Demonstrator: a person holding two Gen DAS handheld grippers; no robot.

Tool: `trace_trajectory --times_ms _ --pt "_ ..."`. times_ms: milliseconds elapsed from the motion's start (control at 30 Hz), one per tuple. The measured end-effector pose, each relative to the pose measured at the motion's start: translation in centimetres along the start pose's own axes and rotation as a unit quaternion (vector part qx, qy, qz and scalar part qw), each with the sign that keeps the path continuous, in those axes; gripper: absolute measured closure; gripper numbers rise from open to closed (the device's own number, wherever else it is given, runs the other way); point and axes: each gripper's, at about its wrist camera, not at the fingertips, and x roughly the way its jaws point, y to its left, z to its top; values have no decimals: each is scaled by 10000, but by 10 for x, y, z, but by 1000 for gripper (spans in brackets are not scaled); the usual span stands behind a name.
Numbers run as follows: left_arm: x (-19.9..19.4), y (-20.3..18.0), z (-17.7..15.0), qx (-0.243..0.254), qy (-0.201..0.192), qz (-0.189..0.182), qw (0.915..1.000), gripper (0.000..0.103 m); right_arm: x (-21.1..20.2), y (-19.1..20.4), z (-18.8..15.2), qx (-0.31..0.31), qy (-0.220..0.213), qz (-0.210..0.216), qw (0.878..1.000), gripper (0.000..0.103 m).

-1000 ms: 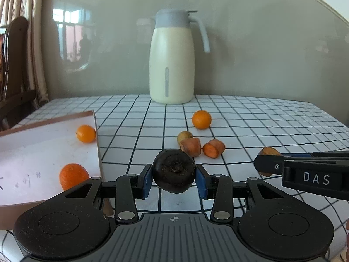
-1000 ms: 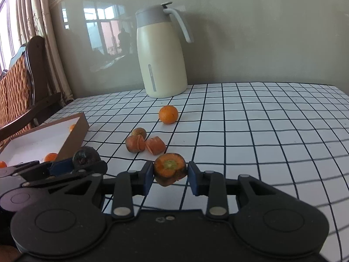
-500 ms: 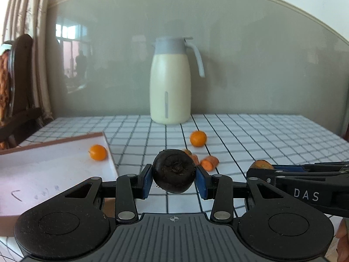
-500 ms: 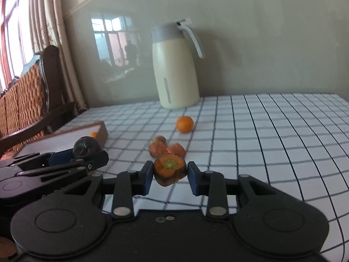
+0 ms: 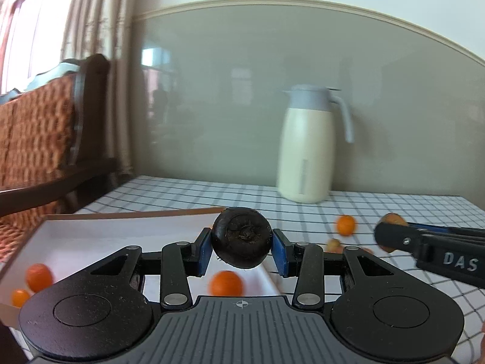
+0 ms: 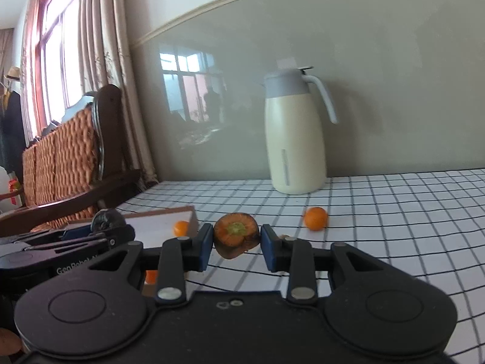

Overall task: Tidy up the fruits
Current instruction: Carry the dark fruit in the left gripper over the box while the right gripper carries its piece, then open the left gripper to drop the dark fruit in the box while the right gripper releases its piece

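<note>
Left gripper [image 5: 241,247] clamped on a dark round fruit [image 5: 241,238], blue pads pressed on both its sides, carried clear of the table over the near right corner of the shallow box [image 5: 127,214]. Box: brown rim, white floor, sits at the table's left edge; small oranges inside, one [image 5: 226,283] by the right wall, two [image 5: 38,276] near the front left.

Right gripper [image 6: 235,244] clamped on a carrot piece [image 6: 236,239], cut orange face toward the camera (green core showing), held off the cloth just right of the box.

Checked tablecloth [image 6: 394,227] wide open to the right and back. Loose on it: one orange [image 6: 316,218], well apart from the box; a few blurred small pieces [image 5: 333,244] nearer the grippers. Cream jug [image 6: 295,139] with grey lid stands at the back against the wall. Wooden bench with woven back [image 6: 60,157] close off the left edge.

Writing: "DAS" on the right gripper's side seen from the left wrist; "GenRobot" (partly cut off) on the left gripper's side seen from the right wrist.
</note>
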Motion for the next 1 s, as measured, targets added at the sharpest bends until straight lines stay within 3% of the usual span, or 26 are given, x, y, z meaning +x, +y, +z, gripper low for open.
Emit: trace_trajectory --times_ms 567,1000 --pt "-2 85 -7 -473 3 1078 9931 61 44 62 -1 -96 -44 535 9985 78" --pt "8 123 -16 -680 277 1439 9869 61 78 91 -8 -121 240 785 9966 78"
